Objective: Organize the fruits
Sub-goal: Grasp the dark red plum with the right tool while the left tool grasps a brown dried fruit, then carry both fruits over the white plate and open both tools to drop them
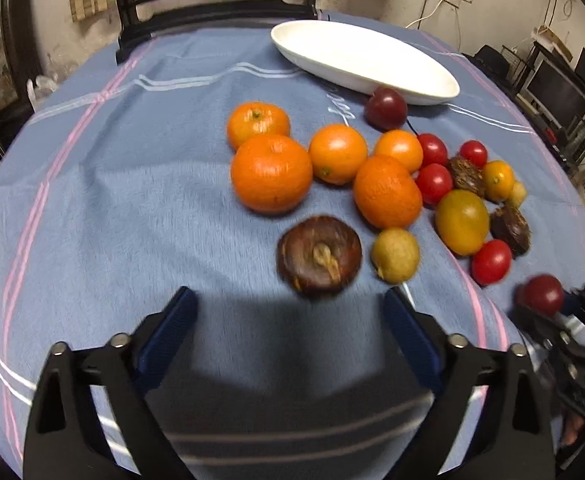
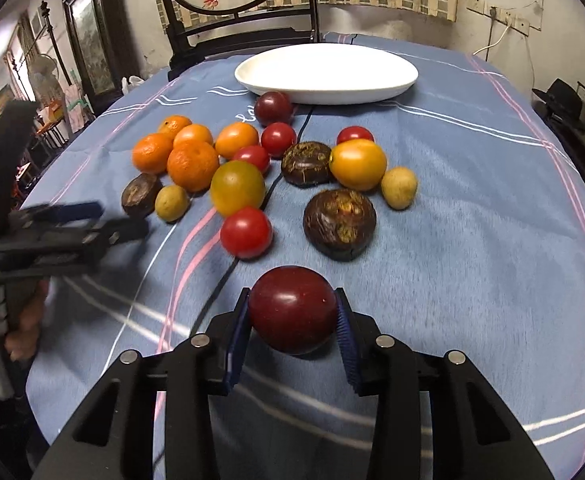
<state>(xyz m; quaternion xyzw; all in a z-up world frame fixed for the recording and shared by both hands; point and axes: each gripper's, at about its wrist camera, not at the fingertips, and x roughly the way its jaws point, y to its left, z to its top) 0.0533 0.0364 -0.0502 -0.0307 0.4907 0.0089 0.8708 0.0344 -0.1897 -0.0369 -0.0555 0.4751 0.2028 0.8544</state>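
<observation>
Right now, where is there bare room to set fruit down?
The white dish is empty. Bare cloth lies right of the near brown fruit, and left of the oranges towards the pink stripe. Between oranges and small yellow fruit it is crowded.

Only one piece of writing shows: pale cursive stitching on the blue cloth [image 2: 472,220] over the surface, near the far edge just before the white dish [image 2: 326,76]. A dark fruit partly covers it, and its letters cannot be made out.
</observation>
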